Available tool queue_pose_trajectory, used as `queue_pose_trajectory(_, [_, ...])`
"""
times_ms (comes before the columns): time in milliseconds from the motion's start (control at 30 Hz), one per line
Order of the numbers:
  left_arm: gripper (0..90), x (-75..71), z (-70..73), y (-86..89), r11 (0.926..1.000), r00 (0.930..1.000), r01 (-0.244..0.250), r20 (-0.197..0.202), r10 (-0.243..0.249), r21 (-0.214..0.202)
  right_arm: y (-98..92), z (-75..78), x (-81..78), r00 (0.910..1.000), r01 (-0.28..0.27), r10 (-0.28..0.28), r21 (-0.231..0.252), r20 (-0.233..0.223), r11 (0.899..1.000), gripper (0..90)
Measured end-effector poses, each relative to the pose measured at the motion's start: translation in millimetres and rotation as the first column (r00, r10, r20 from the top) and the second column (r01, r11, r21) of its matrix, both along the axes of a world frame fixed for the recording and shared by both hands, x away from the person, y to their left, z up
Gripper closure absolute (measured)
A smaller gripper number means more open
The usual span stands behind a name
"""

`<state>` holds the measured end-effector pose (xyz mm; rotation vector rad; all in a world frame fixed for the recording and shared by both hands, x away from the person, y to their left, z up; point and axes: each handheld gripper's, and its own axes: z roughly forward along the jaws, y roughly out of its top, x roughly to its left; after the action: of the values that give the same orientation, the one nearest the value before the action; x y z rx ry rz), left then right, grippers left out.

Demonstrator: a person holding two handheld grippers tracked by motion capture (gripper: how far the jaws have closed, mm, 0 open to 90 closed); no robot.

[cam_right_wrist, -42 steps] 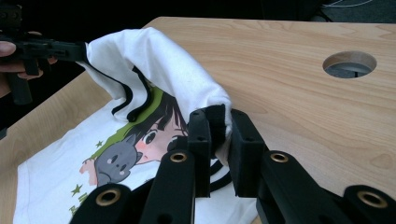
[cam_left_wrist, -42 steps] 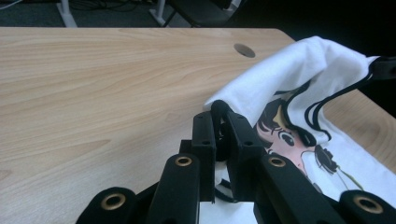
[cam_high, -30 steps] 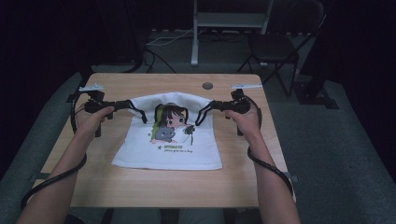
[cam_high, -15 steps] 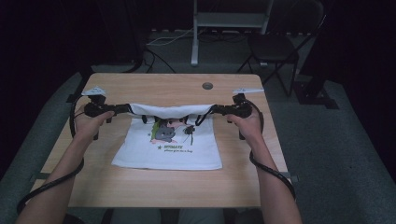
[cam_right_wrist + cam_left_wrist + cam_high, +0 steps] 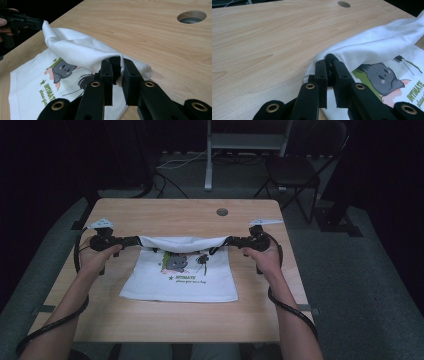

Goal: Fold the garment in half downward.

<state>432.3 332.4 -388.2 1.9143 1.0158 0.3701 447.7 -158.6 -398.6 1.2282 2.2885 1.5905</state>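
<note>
Dark room, pale wooden table (image 5: pixel 165 220): a white printed cotton T-shirt (image 5: pixel 185 280) lies at its centre. The left gripper (image 5: pixel 134 240) at nine o'clock and right gripper (image 5: pixel 228 240) at three o'clock each pinch its far edge. Best carry both corners level toward six o'clock, keeping the fold taut. No containers present.

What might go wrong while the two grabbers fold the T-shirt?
The left gripper and right gripper each pinch just a small bit of the T-shirt, so a corner might slip out. The lifted edge sags in the middle, so the fold may land crooked or wrinkle over the cartoon print.
</note>
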Motion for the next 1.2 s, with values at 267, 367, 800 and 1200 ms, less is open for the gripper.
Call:
queue_pose_trajectory(267, [82.9, -9.2, -2.2, -0.8, 0.9997, 0.9999, 0.015, 0.006, -0.015, 0.02, 0.3, -2.3, -6.2, 1.0, -0.007, 0.007, 0.0, 0.005, 1.0, 80.6])
queue_pose_trajectory(367, [82.9, -12.6, -5.0, -0.3, 0.9996, 0.9999, 0.016, 0.003, -0.016, 0.024, 0.5, -4.6, -9.7, 0.9999, -0.013, 0.013, -0.005, 0.004, 1.0, 80.5])
queue_pose_trajectory(800, [82.9, -20.5, -13.6, 0.7, 0.998, 0.9994, 0.033, -0.012, -0.033, 0.054, 0.6, -11.5, -18.8, 0.9995, -0.031, 0.031, -0.026, -0.001, 0.999, 80.5])
queue_pose_trajectory(1200, [82.8, -27.8, -18.8, -0.3, 0.9958, 0.9985, 0.052, -0.022, -0.05, 0.075, 1.8, -20.0, -25.8, 0.9987, -0.051, 0.051, -0.045, -0.01, 0.998, 80.5])
